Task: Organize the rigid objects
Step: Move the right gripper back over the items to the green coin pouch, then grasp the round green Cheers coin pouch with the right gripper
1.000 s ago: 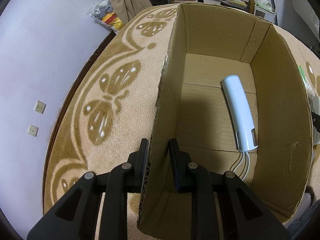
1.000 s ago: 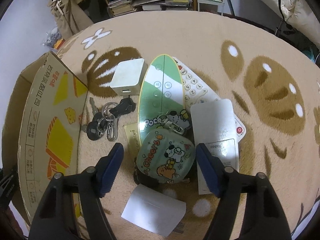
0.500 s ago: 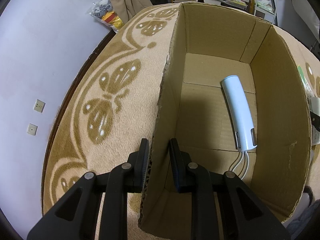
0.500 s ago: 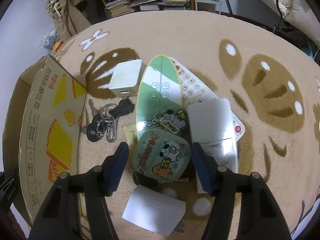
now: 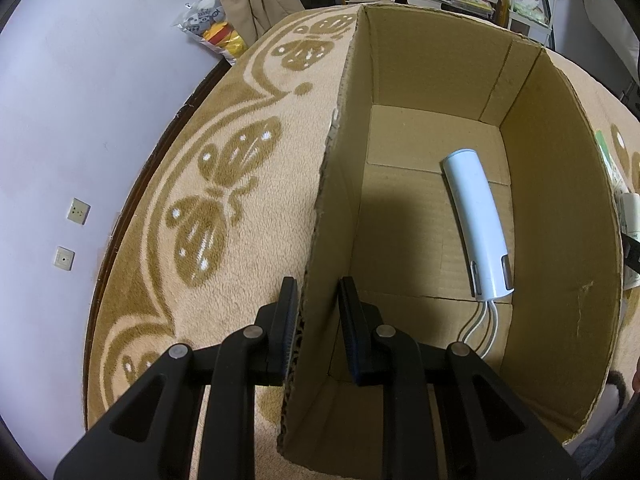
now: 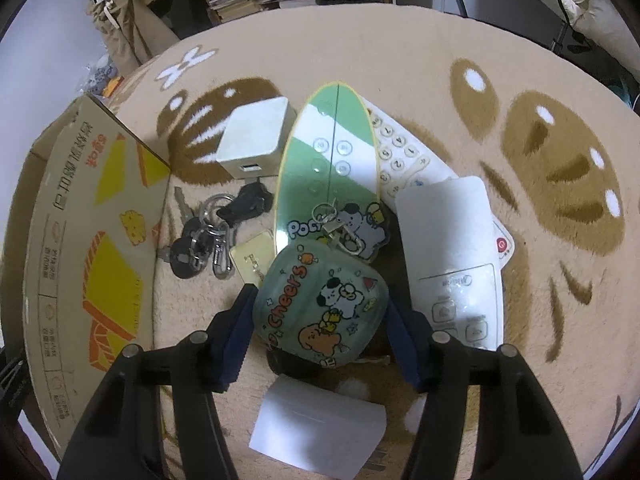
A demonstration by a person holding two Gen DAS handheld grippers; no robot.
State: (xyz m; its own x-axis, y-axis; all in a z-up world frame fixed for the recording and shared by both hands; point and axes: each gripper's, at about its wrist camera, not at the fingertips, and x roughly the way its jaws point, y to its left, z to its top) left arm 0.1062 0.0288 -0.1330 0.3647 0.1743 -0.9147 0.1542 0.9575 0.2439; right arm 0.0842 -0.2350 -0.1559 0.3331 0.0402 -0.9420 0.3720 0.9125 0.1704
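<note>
While the left gripper (image 5: 318,312) stays clamped on the cardboard box (image 5: 560,208) wall | right gripper (image 6: 320,320) has narrowed, pads now touching the cartoon case (image 6: 322,306) between them | grasp judged near; lift into box pending.

The cartoon case (image 6: 322,304) hides most of a dark thing under it. The long white remote (image 6: 404,152) is partly covered by the green oval board (image 6: 328,152) and the flat white remote (image 6: 452,248). The cardboard box (image 6: 80,240) is cut off at the left edge. The small words on it are too tiny to read.
</note>
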